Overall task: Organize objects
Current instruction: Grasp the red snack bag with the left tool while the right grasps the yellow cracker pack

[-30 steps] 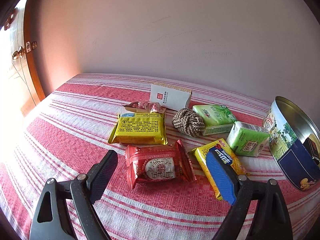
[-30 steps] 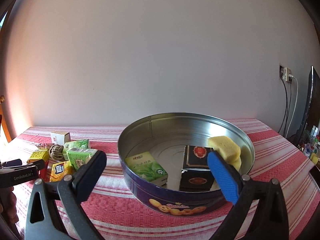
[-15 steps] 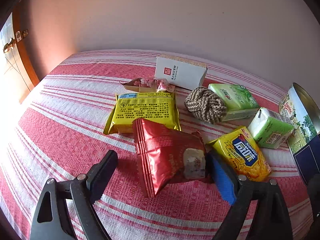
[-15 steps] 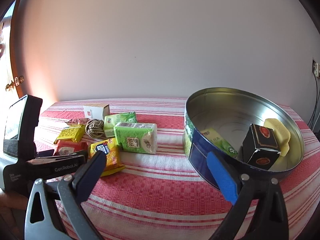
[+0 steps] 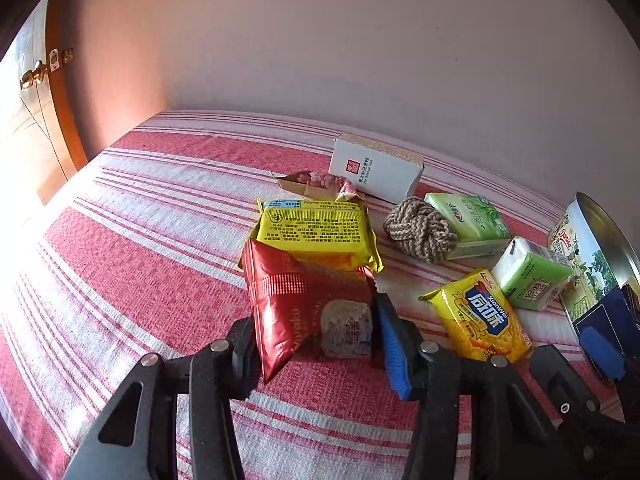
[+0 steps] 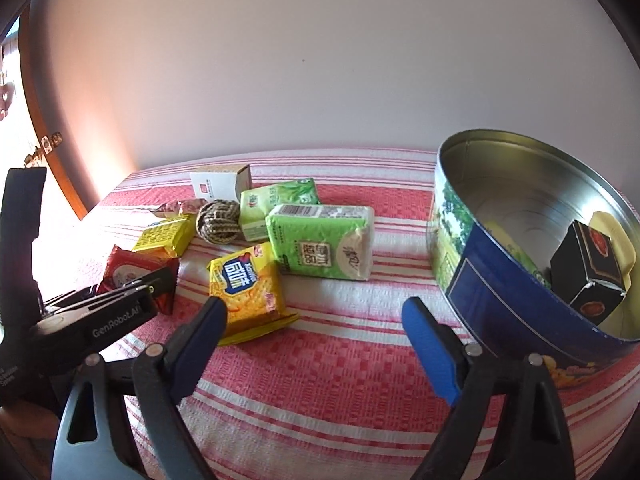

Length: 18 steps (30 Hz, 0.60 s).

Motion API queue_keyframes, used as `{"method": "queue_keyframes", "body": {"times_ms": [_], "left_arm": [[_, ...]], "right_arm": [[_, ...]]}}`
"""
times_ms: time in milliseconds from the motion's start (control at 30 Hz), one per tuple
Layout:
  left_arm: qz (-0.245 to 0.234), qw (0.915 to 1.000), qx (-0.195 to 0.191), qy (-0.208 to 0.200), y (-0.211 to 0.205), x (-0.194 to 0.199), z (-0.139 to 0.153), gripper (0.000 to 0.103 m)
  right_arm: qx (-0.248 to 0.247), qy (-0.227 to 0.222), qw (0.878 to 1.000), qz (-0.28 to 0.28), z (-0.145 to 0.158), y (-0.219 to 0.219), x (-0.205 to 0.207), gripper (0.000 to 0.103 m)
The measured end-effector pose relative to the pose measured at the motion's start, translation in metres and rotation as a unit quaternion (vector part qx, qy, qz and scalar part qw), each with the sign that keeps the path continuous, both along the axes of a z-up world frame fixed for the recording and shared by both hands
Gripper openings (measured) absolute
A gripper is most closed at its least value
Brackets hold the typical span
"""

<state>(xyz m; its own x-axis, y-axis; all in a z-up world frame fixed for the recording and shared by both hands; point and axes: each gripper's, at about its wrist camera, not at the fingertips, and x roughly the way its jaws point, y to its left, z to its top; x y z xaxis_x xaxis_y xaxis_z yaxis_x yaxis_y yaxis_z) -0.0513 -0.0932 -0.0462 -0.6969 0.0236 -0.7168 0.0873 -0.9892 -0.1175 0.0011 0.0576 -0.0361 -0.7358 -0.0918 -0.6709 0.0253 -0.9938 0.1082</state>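
Observation:
My left gripper (image 5: 316,340) is shut on a red foil snack packet (image 5: 304,304), which stands tilted on its edge on the red striped cloth (image 5: 160,264). From the right wrist view the same gripper (image 6: 132,292) shows at the left, clamped on the packet (image 6: 128,268). My right gripper (image 6: 314,312) hovers over the cloth with its jaws closing and its pads touching nothing. A yellow cracker packet (image 6: 244,288) lies by its left finger. The round blue cookie tin (image 6: 500,292) stands to its right, holding a black box (image 6: 588,272), a yellow block (image 6: 612,232) and a green pack.
Behind the red packet lie a yellow packet (image 5: 316,232), a rope knot ball (image 5: 420,228), two green tissue packs (image 5: 468,216) (image 5: 532,272), a white box (image 5: 376,168) and a pink wrapper (image 5: 320,184). A wall stands behind, a wooden door (image 5: 56,92) at far left.
My left gripper closed on the red packet, which tipped up from lying flat. The right gripper swung left from over the tin to the cloth beside the cracker packet, its jaws narrowing.

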Motion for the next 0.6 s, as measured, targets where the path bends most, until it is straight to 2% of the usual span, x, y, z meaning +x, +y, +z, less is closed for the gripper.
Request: {"method": "queue_keyframes", "body": {"times_ms": [133, 200, 300, 400, 467, 600], "left_arm": [[0.043, 0.9973, -0.005, 0.059, -0.014, 0.015, 0.02, 0.052], [0.065, 0.9952, -0.004, 0.074, -0.023, 0.019, 0.024, 0.052], [0.082, 0.9942, 0.014, 0.069, -0.032, 0.015, 0.023, 0.052], [0.079, 0.9954, 0.026, 0.049, -0.045, 0.014, 0.021, 0.052], [0.075, 0.9959, 0.03, 0.041, -0.043, 0.013, 0.02, 0.052], [0.082, 0.9952, 0.02, 0.049, -0.029, 0.019, 0.021, 0.052]], "right_arm": [[0.029, -0.01, 0.999, 0.023, -0.002, -0.02, -0.015, 0.086], [0.042, -0.02, 0.998, 0.036, -0.005, -0.03, -0.024, 0.084], [0.054, -0.045, 0.996, 0.049, -0.011, -0.042, -0.036, 0.081], [0.065, -0.081, 0.993, 0.064, -0.023, -0.052, -0.051, 0.071], [0.065, -0.074, 0.992, 0.076, -0.021, -0.054, -0.049, 0.055], [0.033, -0.067, 0.993, 0.094, -0.018, -0.046, -0.041, 0.053]]}}
